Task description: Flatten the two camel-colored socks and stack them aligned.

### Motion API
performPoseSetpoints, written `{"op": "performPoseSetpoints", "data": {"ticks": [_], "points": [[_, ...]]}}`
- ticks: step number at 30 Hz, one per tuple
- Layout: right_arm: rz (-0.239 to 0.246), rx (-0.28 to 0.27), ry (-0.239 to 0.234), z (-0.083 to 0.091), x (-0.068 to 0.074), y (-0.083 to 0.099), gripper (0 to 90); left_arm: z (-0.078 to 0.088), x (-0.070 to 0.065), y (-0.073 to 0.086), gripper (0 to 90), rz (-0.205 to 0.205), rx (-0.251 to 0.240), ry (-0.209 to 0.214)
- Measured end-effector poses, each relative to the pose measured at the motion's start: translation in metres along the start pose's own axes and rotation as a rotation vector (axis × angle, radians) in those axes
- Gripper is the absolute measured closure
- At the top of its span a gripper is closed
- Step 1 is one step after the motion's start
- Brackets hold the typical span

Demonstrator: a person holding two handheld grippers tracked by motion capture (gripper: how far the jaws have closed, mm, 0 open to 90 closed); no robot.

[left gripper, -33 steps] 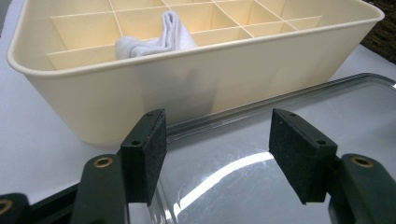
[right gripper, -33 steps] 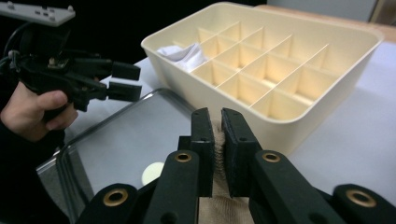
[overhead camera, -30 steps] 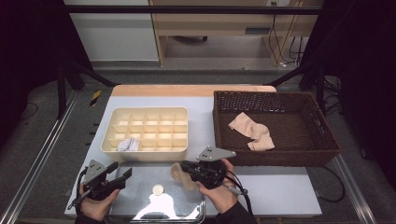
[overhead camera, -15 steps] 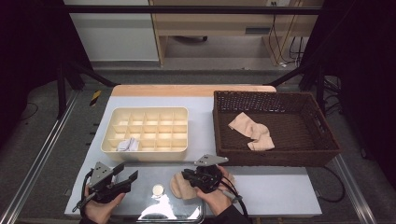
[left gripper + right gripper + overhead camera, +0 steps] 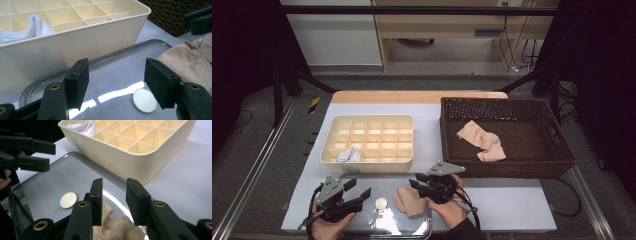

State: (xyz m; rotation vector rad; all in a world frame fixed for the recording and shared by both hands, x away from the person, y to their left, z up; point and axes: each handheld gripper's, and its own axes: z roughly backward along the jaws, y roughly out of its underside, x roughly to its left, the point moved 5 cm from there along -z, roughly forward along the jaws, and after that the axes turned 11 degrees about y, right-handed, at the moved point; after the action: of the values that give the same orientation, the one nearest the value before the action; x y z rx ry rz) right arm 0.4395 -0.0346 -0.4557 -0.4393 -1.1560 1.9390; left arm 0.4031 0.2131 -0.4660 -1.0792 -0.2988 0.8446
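Note:
A beige sock (image 5: 408,201) lies bunched on the right end of a clear tray (image 5: 430,222) by the table's near edge. My right gripper (image 5: 415,186) hovers just right of and over it. Its jaws have just been opening, and in the right gripper view (image 5: 113,195) they stand apart with the sock (image 5: 113,227) below them, unpressed. Wide open at the tray's left end is my left gripper (image 5: 359,187), with nothing between its pads (image 5: 78,80). Between the two grippers a small white disc (image 5: 382,203) lies on the tray.
A cream compartment box (image 5: 367,168) stands just beyond the tray, with a white sock (image 5: 348,155) in a front-left cell. To the right, a dark wicker basket (image 5: 507,169) holds beige socks (image 5: 480,138). Metal rails run along both table sides.
The right gripper has come down toward the near edge with the beige sock and its jaws have parted. The left gripper has shifted a little to the right.

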Motion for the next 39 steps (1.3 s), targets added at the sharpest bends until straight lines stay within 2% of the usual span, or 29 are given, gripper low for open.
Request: {"op": "performPoseSetpoints", "data": {"ticks": [3, 9, 12, 18, 23, 28, 32, 39], "points": [[0.019, 0.008, 0.027, 0.008, -0.009, 0.004, 67.5, -0.004, -0.007, -0.001, 37.2, -0.014, 0.016, 0.002], [0.011, 0.048, 0.063, 0.014, -0.027, 0.029, 68.1, -0.017, -0.022, 0.004, 42.1, -0.016, 0.067, 0.019], [0.002, 0.063, 0.058, 0.013, -0.028, 0.036, 68.0, -0.028, -0.033, 0.005, 45.6, -0.026, 0.101, 0.031], [0.023, 0.101, 0.043, 0.003, -0.022, 0.045, 67.6, -0.047, -0.052, 0.011, 50.3, -0.055, 0.151, 0.055], [0.022, 0.125, 0.028, -0.004, -0.016, 0.05, 68.4, -0.055, -0.057, 0.017, 56.1, -0.048, 0.175, 0.083], [0.014, 0.155, 0.023, -0.012, -0.012, 0.056, 70.3, -0.06, -0.058, 0.021, 62.1, -0.044, 0.191, 0.09], [0.017, 0.147, 0.021, -0.012, -0.01, 0.056, 70.9, -0.064, -0.058, 0.024, 66.8, -0.043, 0.207, 0.087], [0.01, 0.082, -0.011, -0.006, -0.005, 0.048, 67.6, -0.068, -0.055, 0.026, 77.0, -0.055, 0.218, 0.079]]}}
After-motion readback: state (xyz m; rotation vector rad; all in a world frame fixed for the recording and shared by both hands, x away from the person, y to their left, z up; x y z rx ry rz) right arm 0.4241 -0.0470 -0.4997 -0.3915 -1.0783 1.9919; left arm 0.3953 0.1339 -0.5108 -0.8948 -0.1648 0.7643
